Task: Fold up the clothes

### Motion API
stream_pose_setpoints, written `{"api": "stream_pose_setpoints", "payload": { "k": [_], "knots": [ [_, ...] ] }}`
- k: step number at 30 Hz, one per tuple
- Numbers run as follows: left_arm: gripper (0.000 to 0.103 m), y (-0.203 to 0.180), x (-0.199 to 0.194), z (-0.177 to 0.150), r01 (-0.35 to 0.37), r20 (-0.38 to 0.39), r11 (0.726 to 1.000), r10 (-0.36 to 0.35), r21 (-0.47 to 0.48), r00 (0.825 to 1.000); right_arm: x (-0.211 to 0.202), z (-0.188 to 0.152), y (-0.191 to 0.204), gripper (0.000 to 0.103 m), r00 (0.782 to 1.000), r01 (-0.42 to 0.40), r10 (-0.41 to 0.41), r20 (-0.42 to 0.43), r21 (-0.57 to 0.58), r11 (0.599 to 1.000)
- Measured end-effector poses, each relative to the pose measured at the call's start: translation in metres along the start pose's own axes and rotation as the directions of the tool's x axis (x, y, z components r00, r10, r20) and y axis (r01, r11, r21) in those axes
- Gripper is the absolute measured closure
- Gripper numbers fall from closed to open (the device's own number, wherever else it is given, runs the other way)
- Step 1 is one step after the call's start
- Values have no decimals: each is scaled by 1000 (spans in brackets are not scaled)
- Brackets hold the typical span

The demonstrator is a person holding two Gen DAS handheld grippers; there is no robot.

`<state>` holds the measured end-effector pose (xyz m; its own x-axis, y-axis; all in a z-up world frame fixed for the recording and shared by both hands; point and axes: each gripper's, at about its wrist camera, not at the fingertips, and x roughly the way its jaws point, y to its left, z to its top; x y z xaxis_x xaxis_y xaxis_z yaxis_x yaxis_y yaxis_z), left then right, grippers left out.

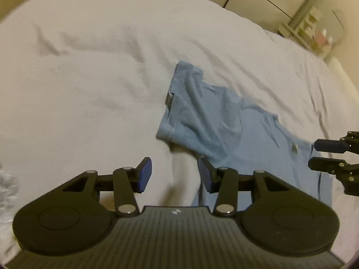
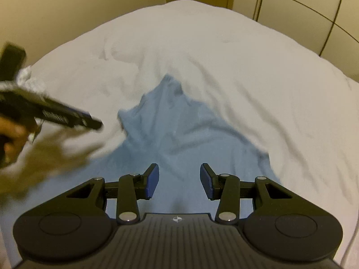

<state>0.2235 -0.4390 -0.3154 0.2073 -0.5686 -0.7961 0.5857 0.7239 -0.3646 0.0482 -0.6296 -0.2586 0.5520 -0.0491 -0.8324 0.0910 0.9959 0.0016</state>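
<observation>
A light blue T-shirt (image 1: 215, 121) lies spread and wrinkled on a white bedspread (image 1: 89, 67). In the left wrist view a sleeve points up toward the middle, and my left gripper (image 1: 176, 174) hangs open just above the shirt's left edge, nothing between its fingers. The right gripper (image 1: 314, 154) pokes in from the right edge over the shirt, fingers apart. In the right wrist view my right gripper (image 2: 179, 181) is open above the T-shirt (image 2: 177, 134). The left gripper (image 2: 94, 123), held by a hand (image 2: 11, 139), comes in blurred from the left.
The bedspread (image 2: 246, 67) covers almost the whole view, with creases. Beige walls and cupboard doors (image 2: 303, 4) stand behind the bed. A shelf with small items (image 1: 314, 29) sits at the far right. A crumpled pale thing (image 2: 29, 78) lies at the left.
</observation>
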Motion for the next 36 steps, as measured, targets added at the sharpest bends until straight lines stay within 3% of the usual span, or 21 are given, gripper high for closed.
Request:
{"api": "stream_pose_setpoints", "payload": {
  "k": [6, 9, 11, 17, 24, 26, 27, 28, 30, 32, 34, 36],
  "knots": [
    [62, 29, 48, 11, 89, -4, 985, -91, -148, 996, 61, 45, -6, 59, 999, -15, 11, -52, -90, 996],
    [73, 42, 57, 11, 156, 24, 964, -154, -216, 988, 87, 68, -10, 59, 997, -47, 41, -60, -96, 994],
    [90, 48, 58, 9, 177, 42, 956, -172, -234, 984, 104, 84, -10, 59, 996, -68, 60, -65, -123, 990],
    [98, 59, 52, -2, 211, 82, 944, -196, -253, 977, 149, 133, 3, 59, 991, -118, 98, -90, -261, 958],
    [101, 54, 50, -3, 191, 93, 965, -177, -179, 980, 191, 164, 20, 60, 981, -139, 69, -184, -403, 905],
    [101, 52, 50, -2, 187, 92, 968, -174, -166, 980, 191, 164, 21, 70, 980, -146, 75, -184, -412, 900],
    [101, 51, 50, -1, 184, 92, 970, -171, -161, 981, 190, 163, 21, 92, 980, -149, 79, -182, -415, 898],
    [101, 50, 50, 0, 180, 92, 971, -168, -155, 982, 189, 163, 21, 103, 980, -152, 83, -180, -417, 896],
    [101, 46, 46, 2, 163, 105, 978, -150, -129, 983, 187, 163, 22, 103, 980, -159, 91, -177, -423, 892],
    [101, 36, 34, 2, 126, 140, 990, -116, -62, 983, 169, 156, 23, 103, 990, -126, 83, -111, -479, 868],
    [101, 17, 20, 2, 55, 188, 996, -67, 67, 980, 146, 143, 21, 103, 997, -72, 65, -32, -555, 829],
    [101, -13, 7, -3, -34, 243, 967, -29, 254, 970, 130, 126, 10, 103, 999, -43, 47, -7, -551, 834]
  ]
}}
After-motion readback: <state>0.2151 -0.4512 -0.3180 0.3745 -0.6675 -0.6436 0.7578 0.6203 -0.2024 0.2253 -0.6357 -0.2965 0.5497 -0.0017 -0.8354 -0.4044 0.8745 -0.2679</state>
